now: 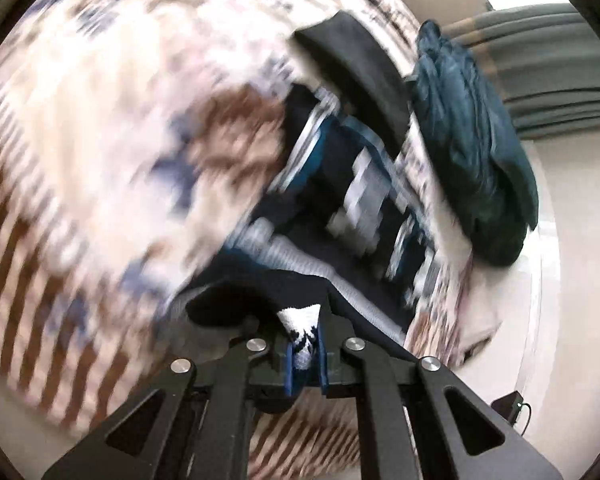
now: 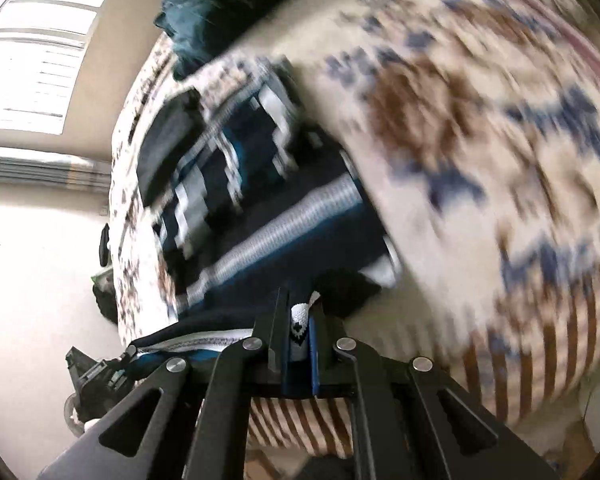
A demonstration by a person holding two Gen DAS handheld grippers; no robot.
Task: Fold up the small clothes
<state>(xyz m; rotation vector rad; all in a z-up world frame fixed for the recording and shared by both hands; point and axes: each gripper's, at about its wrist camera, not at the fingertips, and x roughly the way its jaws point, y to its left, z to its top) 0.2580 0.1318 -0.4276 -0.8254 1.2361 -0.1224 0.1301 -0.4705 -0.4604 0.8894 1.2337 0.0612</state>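
Observation:
A small dark navy knit garment with grey, white and teal stripes lies stretched over a patterned bedspread. My left gripper is shut on its near hem, a white patterned bit of fabric showing between the jaws. In the right wrist view the same garment stretches away, and my right gripper is shut on another part of its hem. Both views are motion-blurred.
A crumpled dark teal garment lies on the bed's far side; it also shows in the right wrist view. A dark folded piece lies beyond the striped garment. Pale floor, a window and grey curtains surround the bed.

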